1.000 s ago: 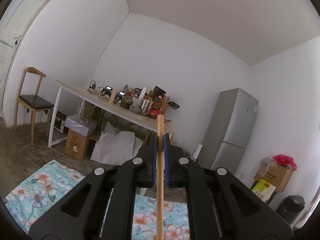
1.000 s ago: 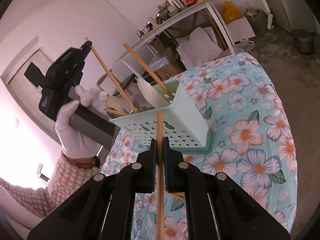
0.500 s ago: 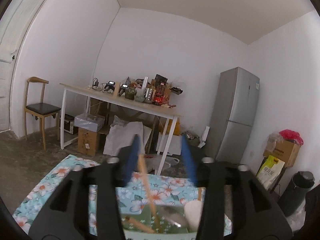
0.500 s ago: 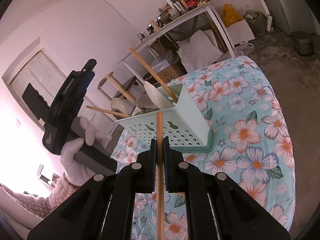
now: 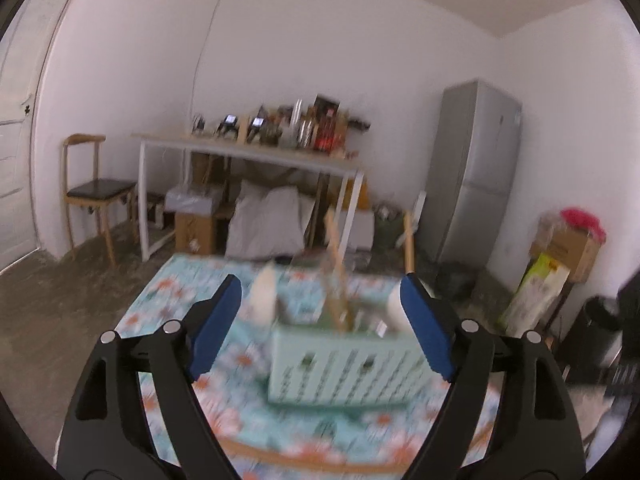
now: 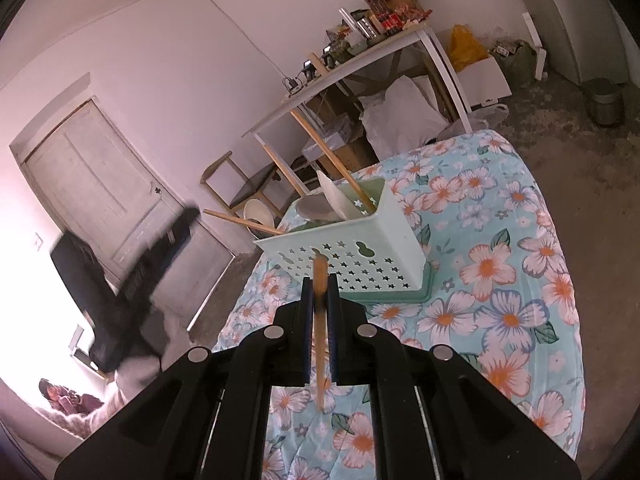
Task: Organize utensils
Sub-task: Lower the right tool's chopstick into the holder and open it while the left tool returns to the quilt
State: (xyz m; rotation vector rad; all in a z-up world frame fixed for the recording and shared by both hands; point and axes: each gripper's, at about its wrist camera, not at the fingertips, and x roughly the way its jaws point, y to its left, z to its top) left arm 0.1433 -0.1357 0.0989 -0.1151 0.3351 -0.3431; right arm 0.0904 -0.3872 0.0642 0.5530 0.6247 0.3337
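A mint green perforated basket stands on the floral tablecloth and holds several wooden-handled utensils, a white spatula and ladles. It also shows blurred in the left wrist view. My right gripper is shut on a wooden utensil handle, just short of the basket's near wall. My left gripper is open and empty, facing the basket from a short way off. It shows blurred at the left of the right wrist view.
A wooden stick lies on the cloth near the left gripper. Beyond the table are a white desk with clutter, a chair, a fridge, boxes and a bin.
My left gripper has opened and let go of its wooden utensil, which now stands in the basket. It has drawn back and tilted down. My right gripper has stayed shut on its handle, nearer the basket.
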